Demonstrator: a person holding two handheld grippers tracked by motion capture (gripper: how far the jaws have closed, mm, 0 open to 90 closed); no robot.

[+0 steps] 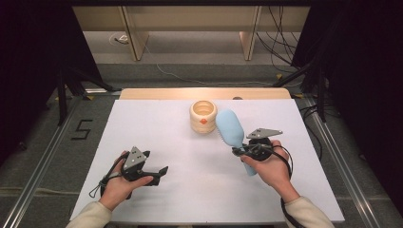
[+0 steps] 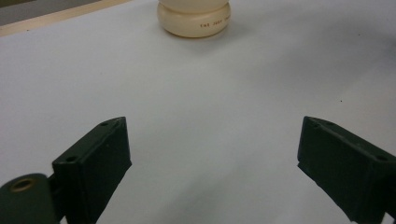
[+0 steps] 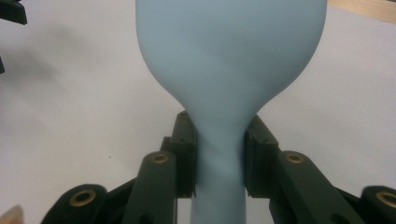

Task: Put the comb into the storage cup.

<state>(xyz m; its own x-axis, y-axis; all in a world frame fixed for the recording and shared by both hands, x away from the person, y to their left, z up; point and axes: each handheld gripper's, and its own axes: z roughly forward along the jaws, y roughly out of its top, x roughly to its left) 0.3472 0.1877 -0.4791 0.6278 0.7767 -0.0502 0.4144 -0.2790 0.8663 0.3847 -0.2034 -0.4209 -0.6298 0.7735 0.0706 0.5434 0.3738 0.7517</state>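
Hairbrush [image 1: 231,128], one, pale blue smooth plastic with an oval head and slim handle, is pinched at its neck by the right tool [image 1: 239,151], head toward 11 o'clock above the white desk [image 1: 157,123]. One cream ribbed jar [image 1: 203,117] stands just beside it. The left tool [image 1: 161,173] rests spread, holding nothing.

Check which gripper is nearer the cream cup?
Right. The right gripper, shut on the blue brush, sits just beside the cream cup; the left gripper waits open, farther back.
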